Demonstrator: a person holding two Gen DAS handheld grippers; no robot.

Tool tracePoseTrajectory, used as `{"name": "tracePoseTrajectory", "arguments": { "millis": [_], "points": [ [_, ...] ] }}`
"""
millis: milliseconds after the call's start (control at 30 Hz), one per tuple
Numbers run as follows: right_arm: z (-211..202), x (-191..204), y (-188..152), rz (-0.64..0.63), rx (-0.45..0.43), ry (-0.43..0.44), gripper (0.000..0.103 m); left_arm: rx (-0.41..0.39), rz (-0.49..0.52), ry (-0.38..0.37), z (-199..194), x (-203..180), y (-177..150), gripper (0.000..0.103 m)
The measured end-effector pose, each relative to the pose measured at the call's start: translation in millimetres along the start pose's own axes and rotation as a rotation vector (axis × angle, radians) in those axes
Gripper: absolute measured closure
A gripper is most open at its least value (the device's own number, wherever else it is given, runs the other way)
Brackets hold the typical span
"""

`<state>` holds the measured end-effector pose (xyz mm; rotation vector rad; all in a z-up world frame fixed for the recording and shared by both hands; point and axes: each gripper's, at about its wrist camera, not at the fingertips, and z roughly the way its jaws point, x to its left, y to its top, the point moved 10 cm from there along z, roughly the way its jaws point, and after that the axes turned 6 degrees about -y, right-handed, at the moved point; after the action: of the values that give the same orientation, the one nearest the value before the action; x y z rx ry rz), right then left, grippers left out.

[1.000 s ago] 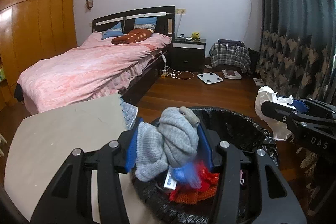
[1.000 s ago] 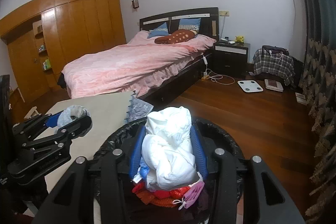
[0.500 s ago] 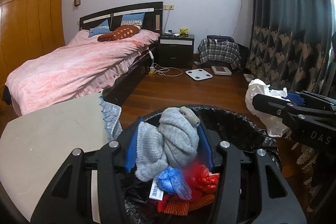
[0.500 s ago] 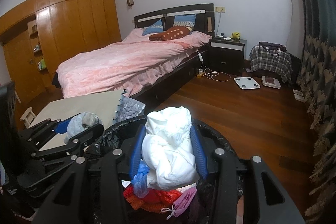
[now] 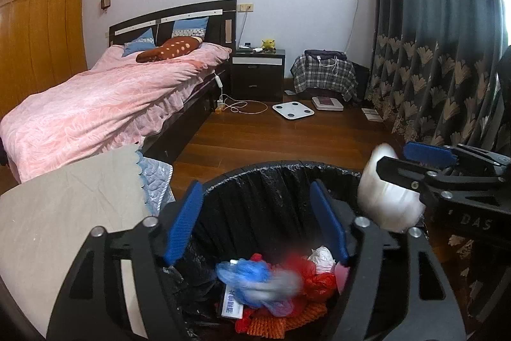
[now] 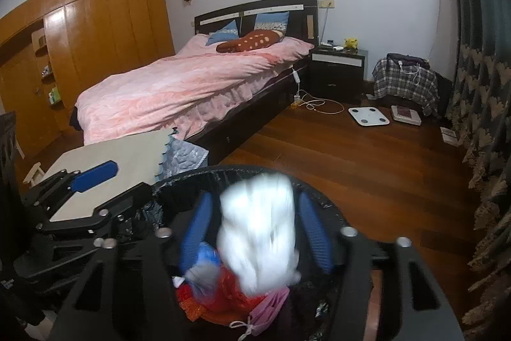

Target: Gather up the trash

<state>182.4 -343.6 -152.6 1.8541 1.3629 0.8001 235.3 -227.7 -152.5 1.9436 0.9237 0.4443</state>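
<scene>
While both tongs hang over the black-lined trash bin [image 5: 281,181], their jaws have just been opening. At the lower middle of the left wrist view, the left tongs [image 5: 257,224] stand wide apart with nothing between the blue pads [image 5: 183,221]. Under them a blurred grey bundle [image 5: 282,285] lies among the trash in the bin: a blue plastic bag [image 5: 247,274], red wrapping [image 5: 316,278] and an orange net [image 5: 271,323].

At the lower middle of the right wrist view, the right tongs [image 6: 255,234] are also open. A white crumpled wad [image 6: 258,232], blurred, is between the blue pads [image 6: 196,230], and the pads do not seem to press on it; it is just above the trash in the bin [image 6: 236,173]. The same wad [image 5: 383,200] shows at the right edge of the left wrist view, beside the bin's rim.

Left of the bin is a pale table [image 5: 64,213], with a quilted cloth [image 5: 156,181] hanging at its edge. Farther back, a bed [image 5: 105,104] with a pink cover fills the left middle of the frame. A dark nightstand [image 5: 257,74] stands at the upper middle, and a white scale [image 5: 292,110] lies on the wooden floor [image 5: 287,139]. A dark patterned curtain [image 5: 431,37] covers the right side.
</scene>
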Motion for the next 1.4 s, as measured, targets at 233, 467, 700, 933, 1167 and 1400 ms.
{"name": "tracePoseTrajectory", "arguments": {
  "millis": [233,467,700,933,1167,1400],
  "points": [
    [-14.3,-3.9,9.5,0.006,-0.036,-0.018,0.006,-0.007,0.0,0.034,-17.5,15.0,1.8,0.018],
    [-37.1,14.7,15.9,-0.001,-0.049,0.01,0.006,-0.016,-0.032,0.087,-58.9,37.8,7.9,0.01],
    [-70.1,46.2,14.3,-0.034,-0.066,0.062,0.006,-0.023,-0.067,0.141,-107.4,54.4,4.5,0.007],
    [-99.3,72.6,8.5,-0.04,-0.075,0.1,0.006,-0.027,-0.086,0.191,-154.1,58.3,-6.6,0.007],
    [-121.6,89.7,3.6,-0.055,-0.088,0.121,0.006,-0.047,-0.09,0.221,-187.8,57.1,-13.3,0.007],
    [-131.2,101.8,-7.9,-0.07,-0.089,0.13,0.006,-0.061,-0.099,0.245,-208.4,55.3,-19.7,0.007]
  ]
}}
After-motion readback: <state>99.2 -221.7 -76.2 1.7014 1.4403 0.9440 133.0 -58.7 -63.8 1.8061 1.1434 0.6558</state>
